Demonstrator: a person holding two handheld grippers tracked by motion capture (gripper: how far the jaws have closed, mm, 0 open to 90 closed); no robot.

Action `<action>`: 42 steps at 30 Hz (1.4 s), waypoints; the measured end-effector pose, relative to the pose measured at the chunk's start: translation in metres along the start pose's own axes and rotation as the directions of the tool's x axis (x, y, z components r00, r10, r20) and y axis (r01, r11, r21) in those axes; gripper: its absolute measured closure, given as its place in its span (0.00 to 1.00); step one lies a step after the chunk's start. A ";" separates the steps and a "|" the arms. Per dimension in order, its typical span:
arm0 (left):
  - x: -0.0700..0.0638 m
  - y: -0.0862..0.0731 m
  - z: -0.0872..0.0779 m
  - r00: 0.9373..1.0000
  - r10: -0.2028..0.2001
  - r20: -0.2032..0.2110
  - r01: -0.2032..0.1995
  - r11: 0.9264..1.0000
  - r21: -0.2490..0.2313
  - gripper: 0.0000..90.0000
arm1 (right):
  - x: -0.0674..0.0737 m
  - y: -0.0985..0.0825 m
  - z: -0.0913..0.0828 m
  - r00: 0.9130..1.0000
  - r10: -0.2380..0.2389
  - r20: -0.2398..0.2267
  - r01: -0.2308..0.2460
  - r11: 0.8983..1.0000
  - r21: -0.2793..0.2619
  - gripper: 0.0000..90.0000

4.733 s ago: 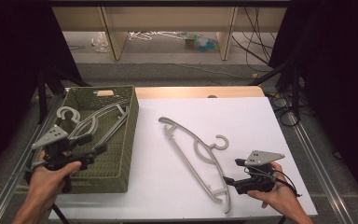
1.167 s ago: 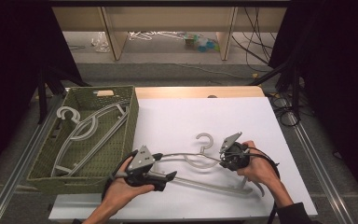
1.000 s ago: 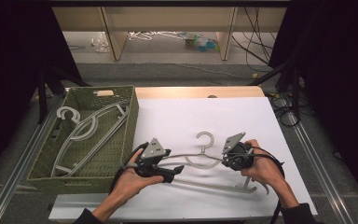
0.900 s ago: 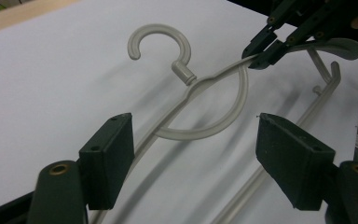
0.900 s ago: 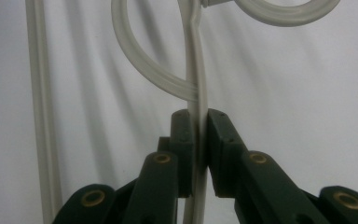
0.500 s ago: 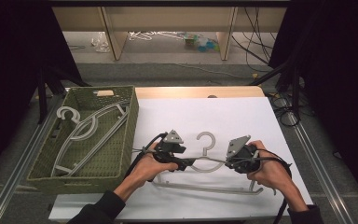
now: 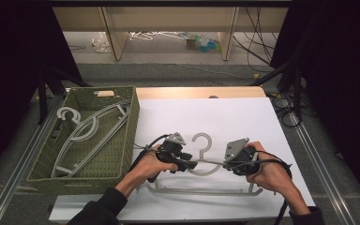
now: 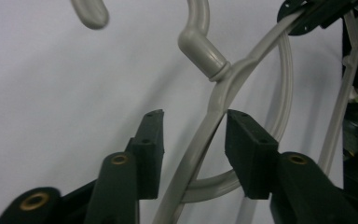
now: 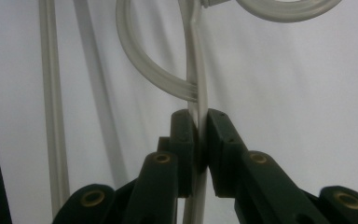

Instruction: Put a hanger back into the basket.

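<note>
A grey plastic hanger [image 7: 206, 191] lies on the white table, its hook [image 7: 201, 139] pointing away from me. My right gripper [image 7: 228, 164] is shut on the hanger's right shoulder; its pads [image 9: 184, 135] pinch the thin arm [image 9: 197, 70]. My left gripper [image 7: 189, 165] sits at the left shoulder just below the hook's neck. Its jaws have just been closing and still stand apart around the shoulder arm [image 8: 216, 100], which runs between the pads [image 8: 151, 140] without being pinched. Mid-gap of the left gripper [image 8: 193, 119] lies on that arm.
A green woven basket [image 7: 124, 136] stands at the table's left with another grey hanger [image 7: 89, 131] inside. The table's wooden far edge [image 7: 201, 92] and metal rails [image 7: 309, 150] border the white surface. Cables trail from both grippers.
My left hand has moved right, from beside the basket to the hanger's neck, and its jaws have narrowed around the shoulder arm. The right gripper keeps its grip and has barely shifted.
</note>
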State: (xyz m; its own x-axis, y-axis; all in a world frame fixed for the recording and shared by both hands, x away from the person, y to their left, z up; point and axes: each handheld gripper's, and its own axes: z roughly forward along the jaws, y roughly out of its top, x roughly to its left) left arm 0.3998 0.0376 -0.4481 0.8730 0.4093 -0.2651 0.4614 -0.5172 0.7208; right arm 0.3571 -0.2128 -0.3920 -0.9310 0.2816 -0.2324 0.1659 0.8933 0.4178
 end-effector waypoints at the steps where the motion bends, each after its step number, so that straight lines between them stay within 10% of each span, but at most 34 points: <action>1: 0.000 -0.001 0.002 1.000 0.001 0.012 -0.001 1.000 0.002 0.70 | 0.000 0.000 0.000 1.000 -0.004 -0.003 0.004 1.000 -0.001 0.91; 11: -0.005 -0.001 -0.006 0.995 0.030 0.099 -0.032 0.999 0.022 0.85 | -0.001 -0.002 0.000 0.998 -0.062 0.013 0.062 0.998 -0.027 0.87; 20: -0.011 -0.004 -0.014 0.994 -0.066 0.091 0.067 0.998 0.002 0.90 | -0.008 -0.003 -0.015 0.990 0.062 0.124 -0.052 0.995 -0.079 0.57; 29: -0.002 -0.010 -0.032 0.981 -0.178 0.079 0.181 0.983 -0.034 0.90 | -0.003 -0.004 -0.030 0.972 0.209 0.107 -0.188 0.965 -0.181 0.45; 38: -0.008 0.001 -0.066 0.986 -0.165 0.028 0.168 0.977 -0.131 0.90 | 0.021 -0.009 -0.048 0.962 0.262 0.074 -0.238 0.942 -0.237 0.41; 42: -0.011 0.001 -0.090 0.978 -0.210 0.008 0.208 0.962 -0.178 0.90 | 0.030 -0.012 -0.048 0.958 0.284 0.041 -0.262 0.922 -0.286 0.40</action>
State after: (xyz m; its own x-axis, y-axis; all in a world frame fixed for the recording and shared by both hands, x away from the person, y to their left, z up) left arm 0.3767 0.1002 -0.3873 0.7582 0.5023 -0.4158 0.5972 -0.2789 0.7520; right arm 0.3110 -0.2322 -0.3618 -0.8312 0.5381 -0.1397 0.3033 0.6496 0.6971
